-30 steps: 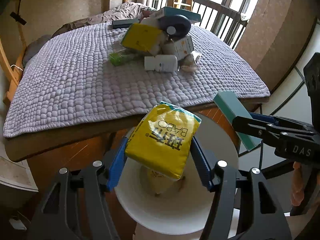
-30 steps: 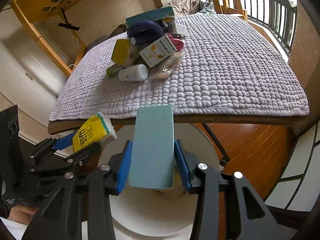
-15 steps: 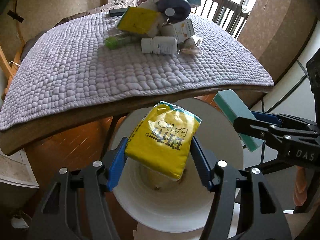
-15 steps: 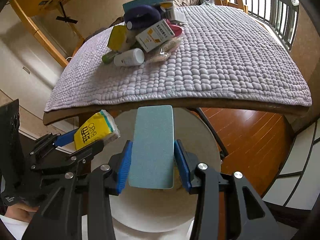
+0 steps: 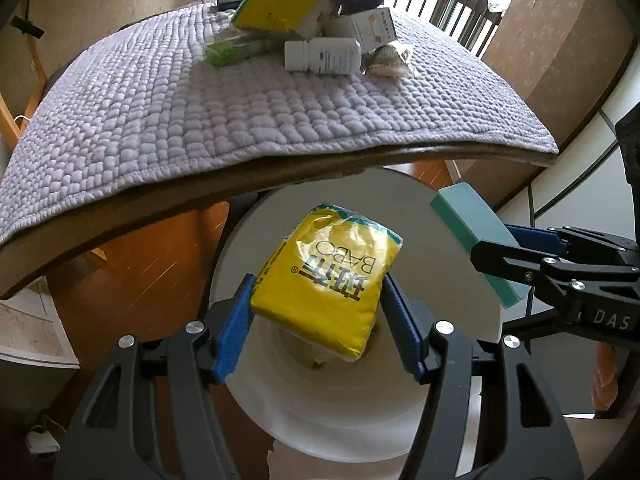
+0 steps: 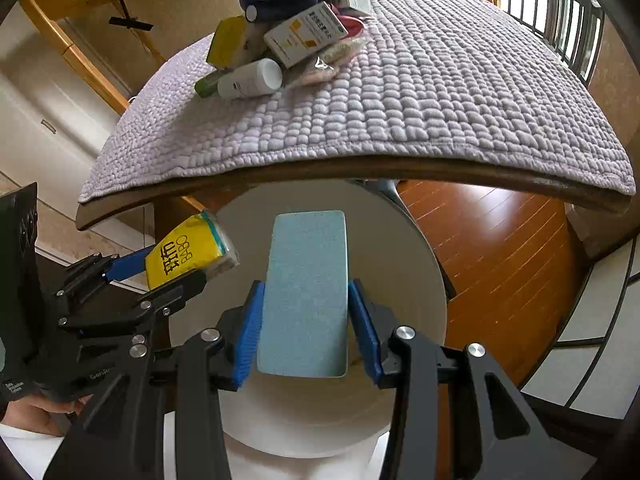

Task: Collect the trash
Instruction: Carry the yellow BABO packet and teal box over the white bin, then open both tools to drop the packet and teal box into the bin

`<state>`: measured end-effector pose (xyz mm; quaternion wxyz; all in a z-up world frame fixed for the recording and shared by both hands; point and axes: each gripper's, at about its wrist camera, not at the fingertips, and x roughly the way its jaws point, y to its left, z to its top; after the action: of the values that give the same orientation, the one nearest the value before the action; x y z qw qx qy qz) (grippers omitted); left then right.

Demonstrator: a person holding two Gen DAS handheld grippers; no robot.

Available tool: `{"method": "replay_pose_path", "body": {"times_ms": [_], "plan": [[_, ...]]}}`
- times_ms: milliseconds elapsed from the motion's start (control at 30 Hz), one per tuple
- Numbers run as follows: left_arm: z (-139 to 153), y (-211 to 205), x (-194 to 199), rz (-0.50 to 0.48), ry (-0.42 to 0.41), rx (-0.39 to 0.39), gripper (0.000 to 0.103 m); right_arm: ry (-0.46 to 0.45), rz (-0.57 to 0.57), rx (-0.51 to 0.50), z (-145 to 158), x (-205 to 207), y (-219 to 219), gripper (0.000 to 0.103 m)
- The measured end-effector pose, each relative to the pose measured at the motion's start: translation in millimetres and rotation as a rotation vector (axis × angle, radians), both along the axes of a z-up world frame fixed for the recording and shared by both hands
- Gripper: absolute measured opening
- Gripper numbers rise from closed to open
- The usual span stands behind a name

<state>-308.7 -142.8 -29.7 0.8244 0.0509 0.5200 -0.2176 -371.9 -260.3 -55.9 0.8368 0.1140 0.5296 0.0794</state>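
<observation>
Yellow tissue pack clamped in my left tongs & teal block clamped in my right tongs, both over the white bin, not yet dropped; approx half a dozen items w/ pill bottle left piled on the counter.

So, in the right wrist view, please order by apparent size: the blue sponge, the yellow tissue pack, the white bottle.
1. Blue sponge, though nearest the camera.
2. Yellow tissue pack.
3. White bottle, farthest away, so true size is unsure.
</observation>
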Motion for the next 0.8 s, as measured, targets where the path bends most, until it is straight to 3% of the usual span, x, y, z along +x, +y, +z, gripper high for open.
{"method": "replay_pose_path", "body": {"times_ms": [800], "plan": [[-40,-15,5,-0.017,0.072,0.048,0.064,0.081,0.014,0.004,-36,12,11,0.042]]}}
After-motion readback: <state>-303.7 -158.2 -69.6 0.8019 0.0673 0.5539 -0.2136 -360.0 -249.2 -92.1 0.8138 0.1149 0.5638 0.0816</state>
